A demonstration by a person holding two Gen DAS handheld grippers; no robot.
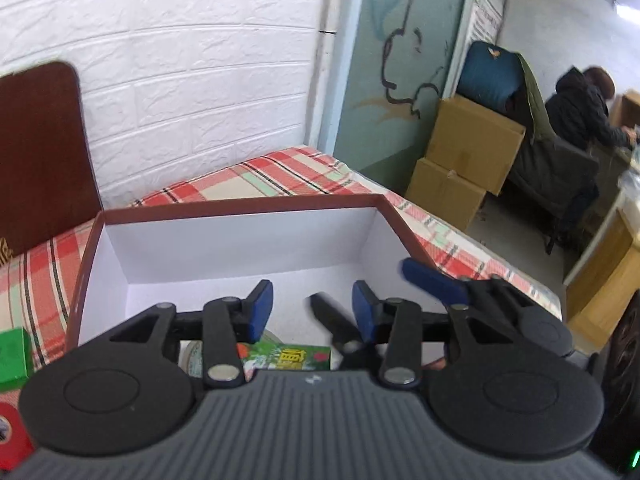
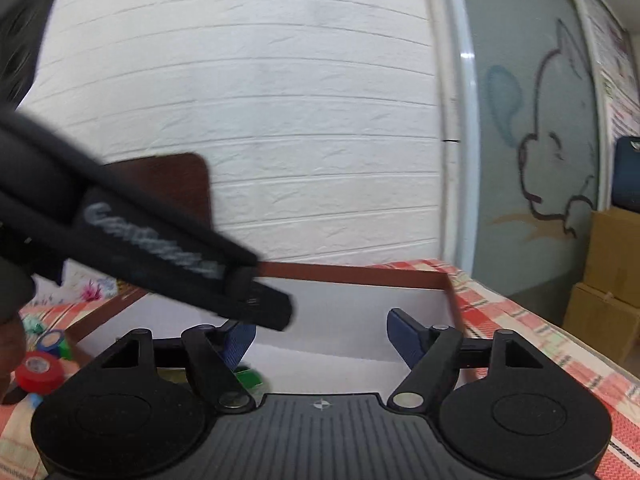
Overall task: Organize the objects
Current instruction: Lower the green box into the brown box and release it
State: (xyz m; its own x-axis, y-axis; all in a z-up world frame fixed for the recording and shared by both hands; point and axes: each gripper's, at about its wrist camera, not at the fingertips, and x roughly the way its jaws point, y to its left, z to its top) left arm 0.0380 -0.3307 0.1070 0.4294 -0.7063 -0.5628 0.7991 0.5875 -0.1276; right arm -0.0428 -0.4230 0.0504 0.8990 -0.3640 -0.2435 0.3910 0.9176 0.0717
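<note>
Both grippers' fingers wide, empty, above box; green packet beneath left.

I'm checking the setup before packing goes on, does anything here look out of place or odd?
Nothing looks damaged or spilled. The box sits upright and open on the plaid cloth. Red tape and blue tape lie outside it. Both grippers, left and right, have open, empty jaws.
</note>
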